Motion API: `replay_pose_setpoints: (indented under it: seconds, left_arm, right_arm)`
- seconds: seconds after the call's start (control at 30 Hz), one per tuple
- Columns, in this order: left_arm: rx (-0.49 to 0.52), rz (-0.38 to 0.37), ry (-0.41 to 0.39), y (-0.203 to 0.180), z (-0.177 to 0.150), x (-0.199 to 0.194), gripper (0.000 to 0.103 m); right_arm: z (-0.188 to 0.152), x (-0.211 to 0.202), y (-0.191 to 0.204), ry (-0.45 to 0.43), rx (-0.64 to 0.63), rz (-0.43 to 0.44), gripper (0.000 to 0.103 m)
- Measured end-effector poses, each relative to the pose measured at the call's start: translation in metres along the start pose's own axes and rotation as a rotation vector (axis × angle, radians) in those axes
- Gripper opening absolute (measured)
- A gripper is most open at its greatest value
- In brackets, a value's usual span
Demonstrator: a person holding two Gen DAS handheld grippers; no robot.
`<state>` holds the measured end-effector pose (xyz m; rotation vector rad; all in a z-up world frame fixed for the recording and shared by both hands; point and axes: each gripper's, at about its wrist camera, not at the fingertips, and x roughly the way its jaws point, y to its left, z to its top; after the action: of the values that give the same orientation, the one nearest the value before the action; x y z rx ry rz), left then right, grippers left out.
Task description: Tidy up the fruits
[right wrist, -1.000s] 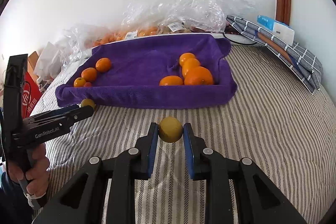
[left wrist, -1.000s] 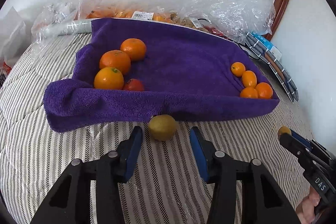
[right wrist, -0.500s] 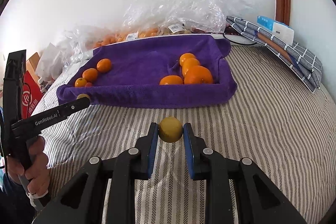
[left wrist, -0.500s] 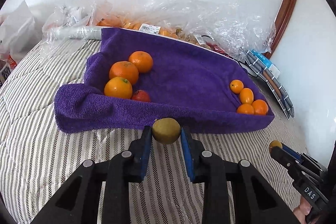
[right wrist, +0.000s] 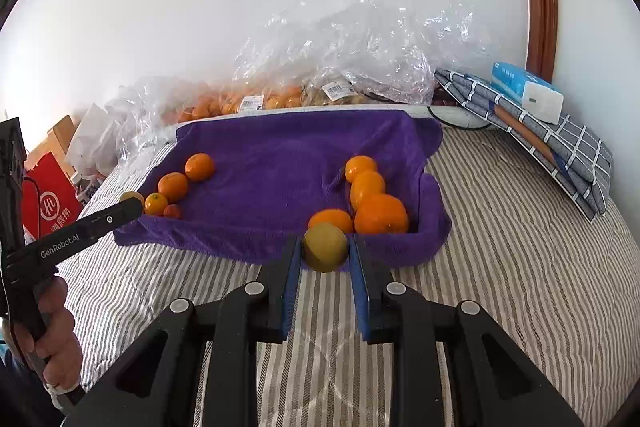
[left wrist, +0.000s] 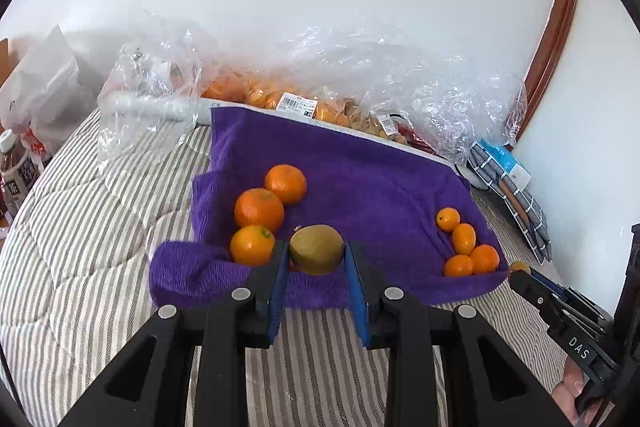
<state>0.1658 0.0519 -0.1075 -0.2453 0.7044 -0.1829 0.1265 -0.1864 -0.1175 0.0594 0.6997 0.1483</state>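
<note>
Left hand-held gripper (left wrist: 317, 259) clamped on a kiwi (left wrist: 317, 249), raised at the towel (left wrist: 360, 187) front edge beside the oranges (left wrist: 259, 209), likely to sort it there. Right hand-held gripper (right wrist: 325, 253) likewise clamped on a yellow fruit (right wrist: 325, 246), before the towel's right-corner oranges (right wrist: 380, 213).

- On the bed (right wrist: 500, 247) we see the towel (right wrist: 280, 147) spread out, its edges turned up.
- In the towel's left part lie three oranges (left wrist: 259, 209) in a row, touching; a smaller fruit (right wrist: 173, 211) sits just beside the nearest one.
- In its right corner four small citrus (left wrist: 464, 238) cluster together.
- Behind the towel, along the wall, lie plastic bags (right wrist: 360, 39) holding more fruit.
- Right of the towel, a folded cloth (right wrist: 560, 143) carries a tissue pack (right wrist: 526, 91).
- Our left claw (left wrist: 317, 259) holds a kiwi (left wrist: 317, 249) over the towel's near edge, beside the oranges.
- Our right claw (right wrist: 325, 255) holds a round fruit (right wrist: 325, 247) before the near edge, by the citrus.
</note>
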Motion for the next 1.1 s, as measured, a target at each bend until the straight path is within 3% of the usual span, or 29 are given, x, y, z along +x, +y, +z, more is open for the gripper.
replay_pose_setpoints:
  seconds: [0.13,0.33,0.53,0.8,0.93,1.03,1.1]
  left_arm:
    - [0.047,0.015,0.010,-0.008,0.021,0.022,0.027]
    - [0.027,0.006,0.007,-0.004,0.027,0.048,0.027]
    - [0.024,0.003,0.023,0.001,0.024,0.057,0.027]
    - [0.056,0.017,0.060,-0.002,0.018,0.067,0.029]
    - [0.078,0.038,0.064,-0.007,0.017,0.058,0.045]
    - [0.099,0.068,0.036,-0.015,0.017,0.036,0.047]
    - [0.119,0.104,0.015,-0.019,0.014,0.016,0.057]
  right_arm:
    - [0.019,0.020,0.000,-0.008,-0.011,0.027,0.024]
    - [0.035,0.055,-0.003,0.006,-0.022,0.055,0.024]
    - [0.030,0.079,-0.008,0.045,-0.009,0.045,0.024]
    - [0.025,0.080,-0.010,0.048,-0.006,0.023,0.025]
    - [0.027,0.067,-0.012,0.030,0.026,0.023,0.039]
    - [0.028,0.043,-0.013,0.012,0.060,0.027,0.045]
    - [0.027,0.021,-0.010,-0.002,0.056,0.008,0.054]
